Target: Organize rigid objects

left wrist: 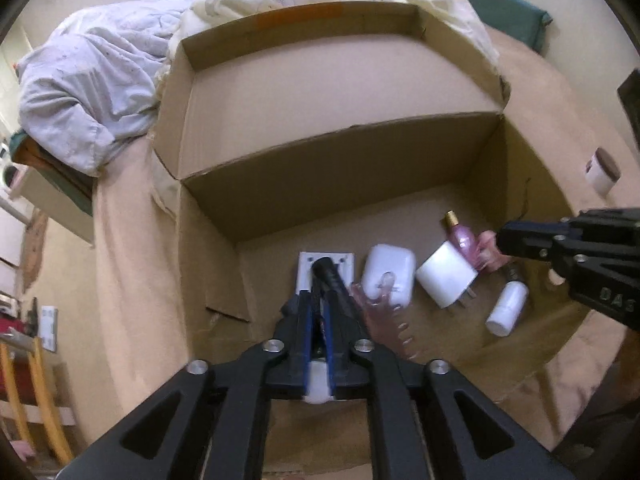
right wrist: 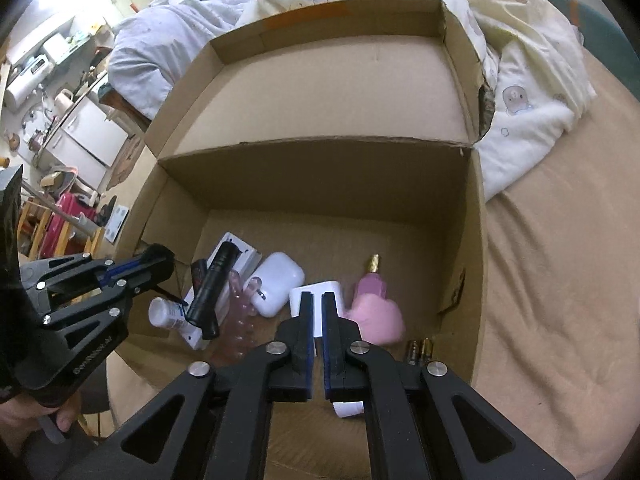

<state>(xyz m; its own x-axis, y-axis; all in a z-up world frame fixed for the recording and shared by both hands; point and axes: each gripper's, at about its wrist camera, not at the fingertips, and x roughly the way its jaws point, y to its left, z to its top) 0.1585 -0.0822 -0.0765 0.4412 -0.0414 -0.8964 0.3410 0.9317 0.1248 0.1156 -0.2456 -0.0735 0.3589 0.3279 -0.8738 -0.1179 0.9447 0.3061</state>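
We are finding an open cardboard box (right wrist: pixel 476 240) sitting on a bed with a tan sheet (right wrist: pixel 560 280), bedding heaped behind it. Working from left to right across the box floor in the right wrist view, we are noting the left gripper (right wrist: pixel 160 260) hanging above the left end with a narrow gap between its fingers; nothing is pinched between them in this view. Beneath it a small white bottle (right wrist: pixel 164 312) is lying on its side beside a black flashlight (right wrist: pixel 214 288), which is resting across a flat white box (right wrist: pixel 240 248). A clear pink comb (right wrist: pixel 240 320) is lying next, then a white rounded case (right wrist: pixel 278 284), then a white charger plug (right wrist: pixel 316 300). The right gripper (right wrist: pixel 318 300) is hovering directly over that plug, its fingers nearly pressed together with only a slim gap and nothing between them. To the right, a pink perfume bottle (right wrist: pixel 370 284) is lying with its gold cap pointing away, touching a blurred pink soft item (right wrist: pixel 378 320). Batteries (right wrist: pixel 420 350) are lying nearest the right wall.
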